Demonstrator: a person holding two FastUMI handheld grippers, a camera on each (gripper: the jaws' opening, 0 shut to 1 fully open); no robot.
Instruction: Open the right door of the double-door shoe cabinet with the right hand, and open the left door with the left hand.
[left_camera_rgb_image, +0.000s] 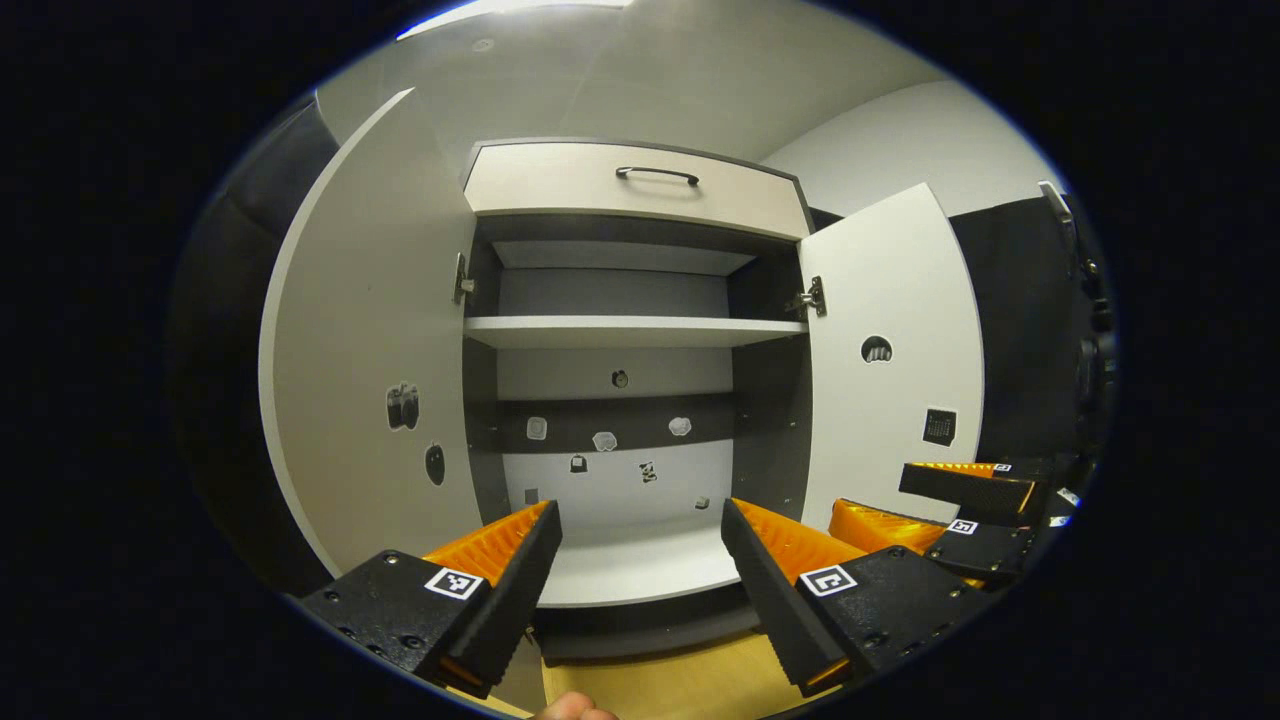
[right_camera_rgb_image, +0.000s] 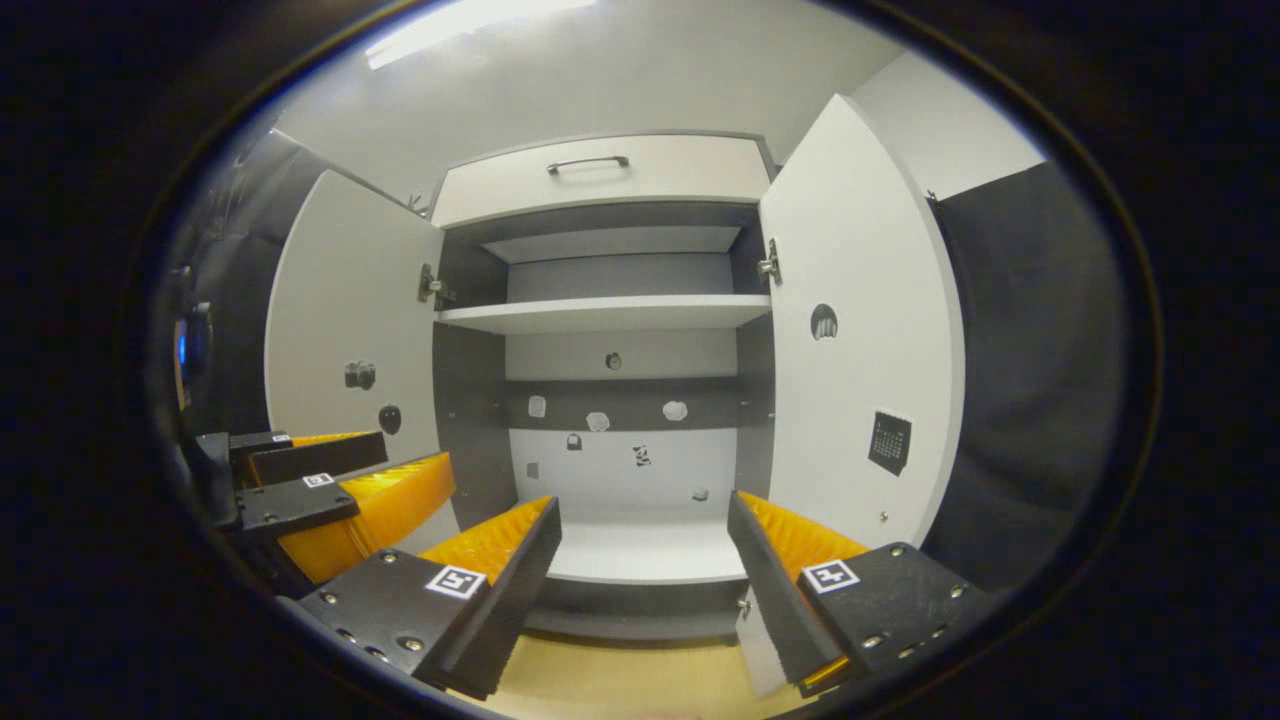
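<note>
1. the shoe cabinet (left_camera_rgb_image: 640, 400) stands straight ahead in both views, and every place below is told from it.
2. its left door (left_camera_rgb_image: 370, 360) is swung wide open, out to the cabinet's left side; small stickers sit on its inner face.
3. its right door (left_camera_rgb_image: 895, 360) is also swung open, out to the cabinet's right side, with a dark round sticker and a small square one on its inner face.
4. above the open compartment sits a drawer (left_camera_rgb_image: 640, 190) with a dark bar handle (left_camera_rgb_image: 657, 174).
5. inside, one white shelf (left_camera_rgb_image: 635, 330) crosses the cabinet's upper part; small stickers dot the back panel below it.
6. the left gripper (left_camera_rgb_image: 640, 525) hangs in front of the cabinet's bottom board, jaws spread wide, holding nothing and touching neither door.
7. the right gripper (right_camera_rgb_image: 640, 520) is also in front of the cabinet's bottom board, jaws wide apart and empty, its right finger low beside the right door's lower edge.
8. in the left gripper view the right gripper appears low, in front of the right door.
</note>
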